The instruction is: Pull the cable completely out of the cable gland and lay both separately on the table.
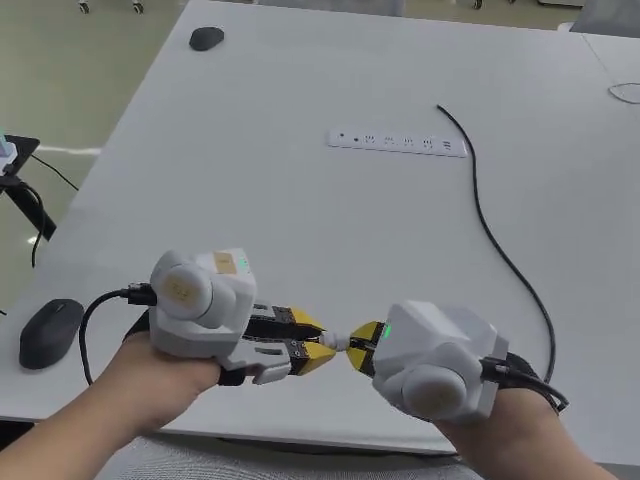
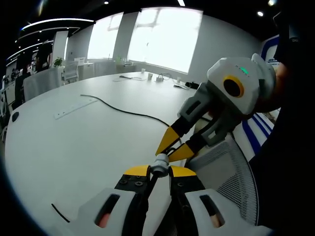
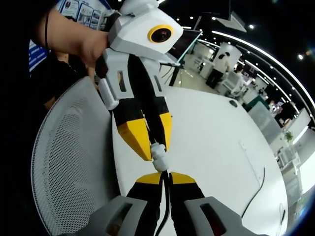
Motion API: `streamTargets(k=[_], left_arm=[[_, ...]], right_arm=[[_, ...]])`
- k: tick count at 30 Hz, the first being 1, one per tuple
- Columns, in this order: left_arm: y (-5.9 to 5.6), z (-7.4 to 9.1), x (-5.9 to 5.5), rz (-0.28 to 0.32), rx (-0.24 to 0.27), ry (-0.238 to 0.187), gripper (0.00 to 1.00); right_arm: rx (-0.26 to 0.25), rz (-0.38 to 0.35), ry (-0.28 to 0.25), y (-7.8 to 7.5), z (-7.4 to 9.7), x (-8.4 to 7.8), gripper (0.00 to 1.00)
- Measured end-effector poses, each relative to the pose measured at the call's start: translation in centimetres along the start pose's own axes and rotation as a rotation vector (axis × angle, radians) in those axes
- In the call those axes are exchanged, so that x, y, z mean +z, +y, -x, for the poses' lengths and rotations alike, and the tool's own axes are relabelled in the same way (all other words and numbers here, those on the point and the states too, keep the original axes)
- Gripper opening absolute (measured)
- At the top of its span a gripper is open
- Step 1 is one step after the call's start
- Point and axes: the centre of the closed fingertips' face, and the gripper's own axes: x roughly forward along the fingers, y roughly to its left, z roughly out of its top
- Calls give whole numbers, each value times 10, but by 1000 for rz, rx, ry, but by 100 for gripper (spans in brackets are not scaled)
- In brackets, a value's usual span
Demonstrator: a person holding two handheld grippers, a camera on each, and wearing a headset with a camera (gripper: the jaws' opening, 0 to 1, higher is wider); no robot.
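White table (image 1: 300, 200), left gripper (image 2: 160, 170) clamping cable gland (image 2: 159, 163), right gripper (image 3: 165, 175) pinching cable (image 3: 168, 196), mostly hidden

In the head view the cable gland (image 1: 338, 342) is a tiny white bit at the tips of the left gripper (image 1: 320, 345). It is too small to tell its shape. In the right gripper view the thin black cable (image 3: 167, 196) drops down between the jaws of the right gripper (image 3: 166, 177), and its far end is hidden there. A long black cord (image 1: 476, 190) on the desk (image 1: 260, 200) slips behind the right hand (image 1: 510, 425) near the desk's front edge. A thin white loop (image 1: 626, 92) at the desk's right edge is cut off by the picture.
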Motion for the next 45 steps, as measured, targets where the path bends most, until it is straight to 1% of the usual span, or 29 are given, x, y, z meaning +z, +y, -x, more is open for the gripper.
streamTargets(k=[1,2,5,8,11,12,15,17,19,23,30,34,36,39,42,44,45], left_arm=[[1,0,1,1,0,-2,15],[2,0,2,2,1,-7,15],[3,0,6,-1,4,-16,15],[5,-1,8,-3,1,-19,15],[7,0,9,-6,4,-18,15],[7,0,9,-7,4,-18,15],[9,2,10,-8,6,-18,15],[9,3,11,0,6,-22,15],[10,3,12,-4,9,-26,15],[10,3,13,-6,12,-29,15],[11,5,13,-7,20,-32,15],[11,6,12,-6,25,-34,15],[11,6,12,-8,26,-33,15],[11,6,11,-7,26,-29,15],[11,5,11,-10,27,-26,15],[11,5,11,-12,27,-23,15],[12,4,10,-14,27,-21,15]], right_arm=[[-7,-8,-4,-2,0,0,0],[-18,-33,-11,-5,1,0,0],[-30,-78,-23,-10,2,0,0],[-38,-105,-25,-12,2,1,0],[-47,-117,-16,-15,1,-3,0],[-50,-137,-16,-16,2,-5,0],[-62,-166,-5,-21,3,-11,0],[-72,-196,-8,-24,5,-15,0],[-83,-227,-16,-27,5,-18,0],[-92,-252,-13,-29,5,-23,0],[-107,-322,-1,-32,4,-35,0],[-121,-386,14,-37,5,-47,0],[-121,-437,20,-37,4,-53,0],[-119,-480,22,-37,3,-59,0],[-118,-544,24,-37,1,-65,0],[-124,-553,26,-38,0,-69,0],[-126,-572,34,-38,0,-72,0]])
